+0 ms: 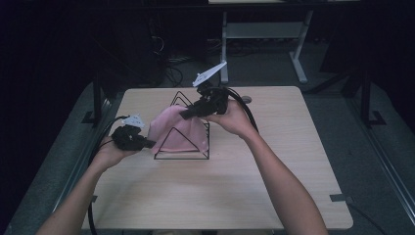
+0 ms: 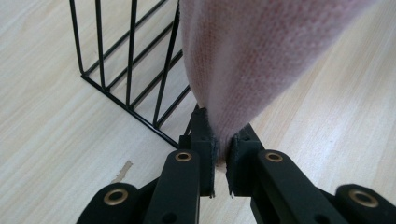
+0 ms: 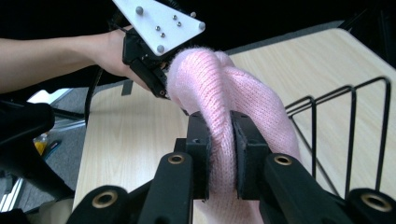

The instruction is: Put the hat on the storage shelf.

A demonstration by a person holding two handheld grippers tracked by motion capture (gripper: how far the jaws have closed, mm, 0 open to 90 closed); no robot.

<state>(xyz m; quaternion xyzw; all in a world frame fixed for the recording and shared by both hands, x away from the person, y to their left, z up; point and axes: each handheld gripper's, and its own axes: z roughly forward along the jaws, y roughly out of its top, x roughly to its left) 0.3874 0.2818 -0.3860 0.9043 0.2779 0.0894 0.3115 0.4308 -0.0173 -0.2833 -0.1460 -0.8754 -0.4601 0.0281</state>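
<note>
Wire rack [image 1: 182, 142] beneath, open table [image 1: 274, 186] around

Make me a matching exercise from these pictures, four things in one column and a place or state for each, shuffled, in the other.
Things:
1. pink knitted hat
2. black wire rack
3. left gripper
4. light wooden table

Places or states:
A. standing on the table, under the hat
B. pinched at two spots, stretched between both grippers
C. bearing the rack
D. shut on the hat's left edge

Pairs: 1-B, 2-A, 3-D, 4-C. The right gripper pinches a fold of the hat too.
</note>
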